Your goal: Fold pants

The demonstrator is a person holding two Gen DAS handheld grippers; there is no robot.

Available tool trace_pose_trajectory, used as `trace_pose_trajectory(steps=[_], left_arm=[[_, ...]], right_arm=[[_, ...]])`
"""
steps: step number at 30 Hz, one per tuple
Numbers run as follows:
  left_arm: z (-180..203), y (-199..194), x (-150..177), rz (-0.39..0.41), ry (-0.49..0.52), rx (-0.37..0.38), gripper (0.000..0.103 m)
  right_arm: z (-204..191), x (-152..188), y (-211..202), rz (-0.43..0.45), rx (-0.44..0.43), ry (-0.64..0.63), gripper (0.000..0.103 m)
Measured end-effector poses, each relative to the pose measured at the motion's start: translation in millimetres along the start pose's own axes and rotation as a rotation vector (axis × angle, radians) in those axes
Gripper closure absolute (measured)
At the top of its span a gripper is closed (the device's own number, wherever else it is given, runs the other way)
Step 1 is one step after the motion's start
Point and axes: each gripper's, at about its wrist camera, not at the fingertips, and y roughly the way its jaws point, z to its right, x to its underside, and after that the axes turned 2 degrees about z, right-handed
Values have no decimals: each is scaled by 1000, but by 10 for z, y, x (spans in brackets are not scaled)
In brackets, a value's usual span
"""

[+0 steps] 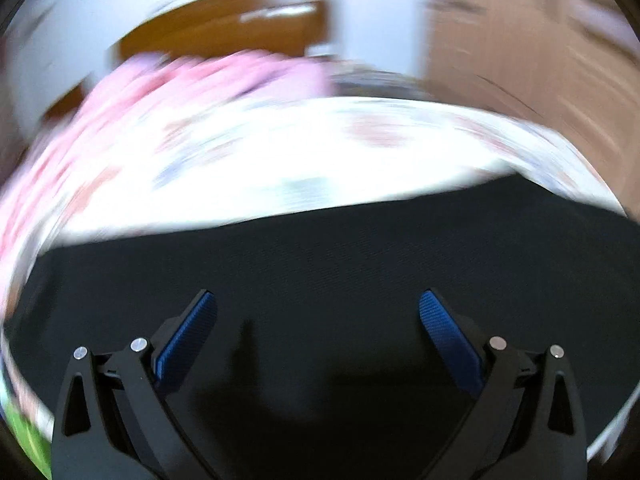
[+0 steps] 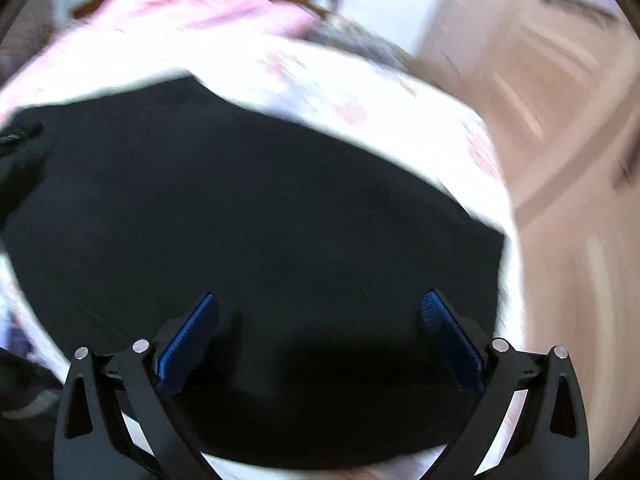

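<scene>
Black pants (image 1: 340, 264) lie spread flat on a white floral bedsheet (image 1: 304, 152). My left gripper (image 1: 318, 304) hovers over the dark cloth, open, its blue pads wide apart with nothing between them. In the right wrist view the pants (image 2: 240, 200) fill the middle, their right edge ending near the sheet's side. My right gripper (image 2: 320, 304) is also open above the fabric, holding nothing. Both views are smeared by motion blur.
A pink blanket (image 1: 192, 80) is bunched at the far side of the bed, in front of a brown wooden headboard (image 1: 224, 28). A wooden floor (image 2: 568, 200) lies to the right of the bed. A dark object (image 2: 16, 160) sits at the pants' left edge.
</scene>
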Motion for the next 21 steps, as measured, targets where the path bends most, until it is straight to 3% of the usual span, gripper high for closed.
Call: trace_pose_trajectory(steps=[3,4,5,7,8,10,12,15,16,21], left_arm=[[-802,14,98,-52,-193,-78,2],[-962,19,152,-67,-215,-100,2],[-1066,38,207,-87,-220,-117,2],[-1134,20,321,-80,-181,-76,2],[-1107,-30,338,-70,-155,-84,2],[-1118,-228,374,-38,-137,-149,2],[-1351,-445,436,13,-214,-183,2],[-1858,-620,525,17,-396,-217,2],[-1926,-652,520,22,-414,-221,2],[-1759,-544,197,58,-300,-148,2]], right_arm=[[-573,-378,28,74,-164,-105,5],[-769,-486,66,83,-194,-149,5],[-974,-599,110,87,-215,-189,5],[-1467,-856,172,105,-295,-268,5],[-1772,-985,176,116,-374,-317,5],[-2219,-1141,180,131,-474,-391,5],[-2746,-1269,188,146,-548,-500,5],[-3309,-1347,225,181,-587,-618,5],[-3439,-1391,281,171,-585,-622,5],[-3770,-1794,629,109,-598,-517,5]])
